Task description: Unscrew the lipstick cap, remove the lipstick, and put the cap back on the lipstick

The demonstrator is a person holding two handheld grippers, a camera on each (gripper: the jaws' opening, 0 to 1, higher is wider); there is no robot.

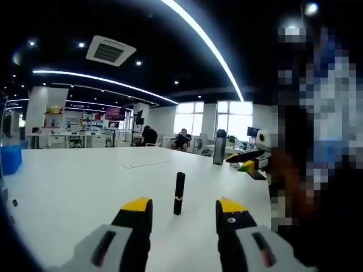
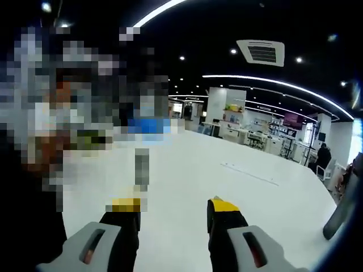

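Observation:
A black lipstick with a thin gold band stands upright, capped, on the white table. My left gripper is open just in front of it, its yellow-tipped jaws on either side of the tube and not touching it. In the right gripper view a blurred upright shape that looks like the lipstick stands beyond the left jaw. My right gripper is open with nothing between its jaws. It also shows at the right of the left gripper view, the right gripper low over the table.
A dark bottle stands at the table's far side, seen too as the bottle at the right edge. A blue bin sits far left. A flat panel outline marks the tabletop. People sit at desks behind.

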